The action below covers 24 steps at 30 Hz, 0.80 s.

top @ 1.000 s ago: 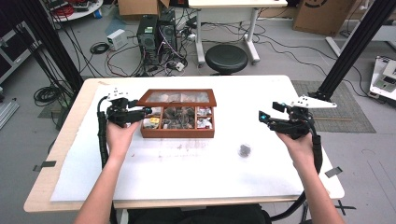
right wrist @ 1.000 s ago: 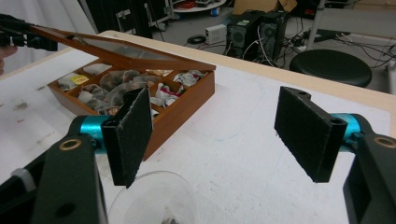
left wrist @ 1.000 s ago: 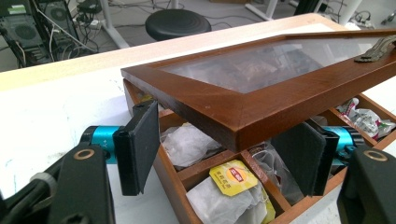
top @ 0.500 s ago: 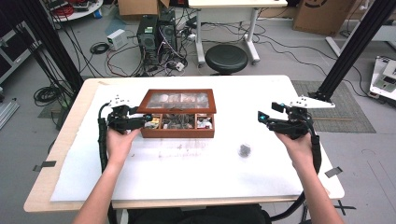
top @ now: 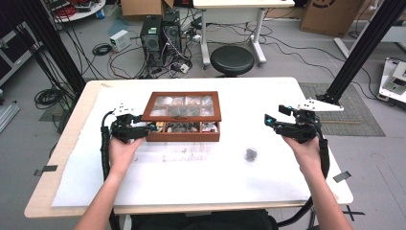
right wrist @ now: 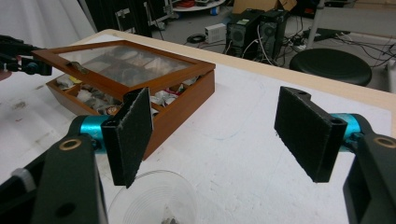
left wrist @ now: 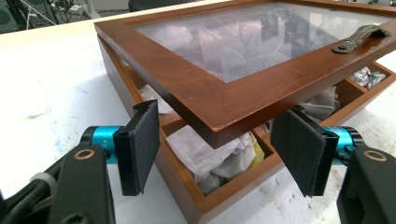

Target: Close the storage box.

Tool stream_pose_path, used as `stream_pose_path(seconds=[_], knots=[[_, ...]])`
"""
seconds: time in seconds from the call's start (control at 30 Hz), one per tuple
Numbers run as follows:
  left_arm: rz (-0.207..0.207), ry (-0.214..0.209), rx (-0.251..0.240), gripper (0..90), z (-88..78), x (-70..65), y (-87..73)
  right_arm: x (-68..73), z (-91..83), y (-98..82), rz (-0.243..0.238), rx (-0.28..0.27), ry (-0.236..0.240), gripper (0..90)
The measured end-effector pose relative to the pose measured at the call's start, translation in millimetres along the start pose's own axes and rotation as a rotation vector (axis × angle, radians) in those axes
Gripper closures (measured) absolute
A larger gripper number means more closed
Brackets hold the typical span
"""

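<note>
The glass lid (left wrist: 243, 51) hides most of the box's compartments (left wrist: 210, 154); their contents are too blurred to identify.

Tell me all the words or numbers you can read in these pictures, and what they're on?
None can be read.
The cardboard box on the floor at the far right carries a dark printed mark, cut off and too blurred to read.
The wooden box, its glass lid and the metal handle show no writing.
The left gripper and right gripper show no lettering on their jaws.
</note>
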<state>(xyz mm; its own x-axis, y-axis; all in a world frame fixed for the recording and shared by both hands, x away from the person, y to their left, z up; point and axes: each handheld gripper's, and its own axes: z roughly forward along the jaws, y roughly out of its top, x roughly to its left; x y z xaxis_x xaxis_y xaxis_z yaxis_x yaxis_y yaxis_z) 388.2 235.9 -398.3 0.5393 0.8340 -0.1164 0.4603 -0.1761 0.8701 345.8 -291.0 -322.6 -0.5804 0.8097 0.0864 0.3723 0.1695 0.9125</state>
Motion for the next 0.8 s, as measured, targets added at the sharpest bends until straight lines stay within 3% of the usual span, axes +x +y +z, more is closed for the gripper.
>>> stream_pose_path(seconds=[0.8], knots=[[0.026,0.000,0.039,33.6,2.8,-3.9,-21.5,0.3,1.3,-0.8,0.000,0.000,-0.005,28.6]])
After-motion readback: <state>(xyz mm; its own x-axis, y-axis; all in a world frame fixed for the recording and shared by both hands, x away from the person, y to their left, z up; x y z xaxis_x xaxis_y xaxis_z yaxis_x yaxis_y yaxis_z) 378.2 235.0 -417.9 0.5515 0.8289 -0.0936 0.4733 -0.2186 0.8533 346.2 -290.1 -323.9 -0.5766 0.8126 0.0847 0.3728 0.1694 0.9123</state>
